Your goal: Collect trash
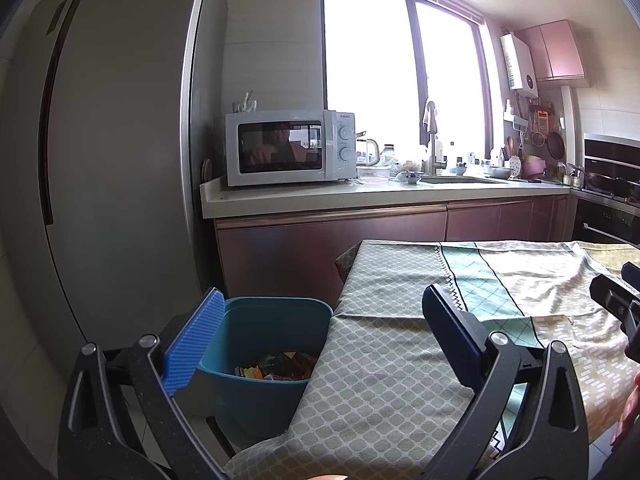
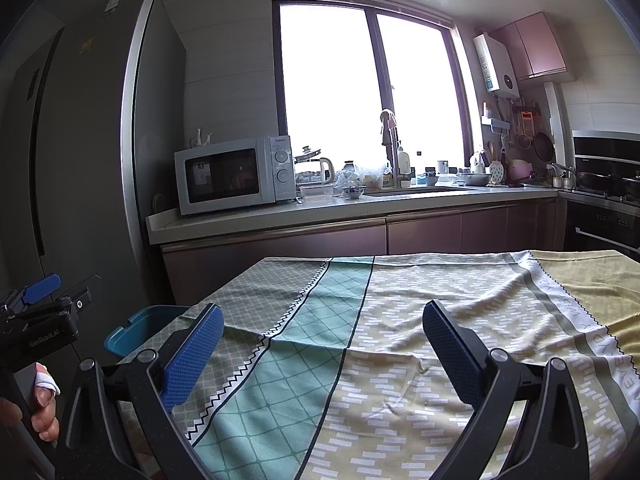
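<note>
— Where was the trash?
— In the teal plastic bin (image 1: 264,344) beside the table's (image 1: 400,360) patterned cloth; crumpled orange and dark wrappers (image 1: 280,368) lay at its bottom.
— And the claws?
— The left gripper (image 1: 320,340) hung with jaws spread wide over the bin's rim and the table edge, empty. The right gripper (image 2: 322,356) was likewise agape above the cloth, holding nothing.

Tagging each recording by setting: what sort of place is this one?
A home kitchen: a white microwave on the counter, a sink faucet under the window, a tall refrigerator, and a teal trash bin beside a cloth-covered table.
</note>
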The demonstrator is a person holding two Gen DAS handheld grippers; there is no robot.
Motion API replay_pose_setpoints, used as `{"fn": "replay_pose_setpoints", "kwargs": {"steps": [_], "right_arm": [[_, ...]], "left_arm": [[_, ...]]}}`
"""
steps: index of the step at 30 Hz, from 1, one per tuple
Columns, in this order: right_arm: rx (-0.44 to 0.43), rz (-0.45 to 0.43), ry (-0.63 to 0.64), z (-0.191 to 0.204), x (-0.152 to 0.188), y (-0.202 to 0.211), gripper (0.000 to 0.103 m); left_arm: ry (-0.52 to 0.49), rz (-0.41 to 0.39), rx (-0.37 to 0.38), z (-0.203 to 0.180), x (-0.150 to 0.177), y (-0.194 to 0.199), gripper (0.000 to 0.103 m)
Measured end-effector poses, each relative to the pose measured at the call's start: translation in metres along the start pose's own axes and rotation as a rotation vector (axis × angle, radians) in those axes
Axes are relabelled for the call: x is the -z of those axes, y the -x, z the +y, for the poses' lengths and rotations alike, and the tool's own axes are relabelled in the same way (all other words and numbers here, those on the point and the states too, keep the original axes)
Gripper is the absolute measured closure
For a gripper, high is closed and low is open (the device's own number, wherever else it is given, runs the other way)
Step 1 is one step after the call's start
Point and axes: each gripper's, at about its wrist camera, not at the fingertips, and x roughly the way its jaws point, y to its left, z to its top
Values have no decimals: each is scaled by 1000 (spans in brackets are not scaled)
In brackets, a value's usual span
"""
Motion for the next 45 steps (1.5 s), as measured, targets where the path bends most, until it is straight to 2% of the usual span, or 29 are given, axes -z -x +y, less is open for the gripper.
{"fn": "replay_pose_setpoints", "kwargs": {"steps": [45], "right_arm": [[7, 1, -6, -6, 2, -2, 7]], "left_arm": [[-6, 13, 8, -8, 2, -8, 6]]}}
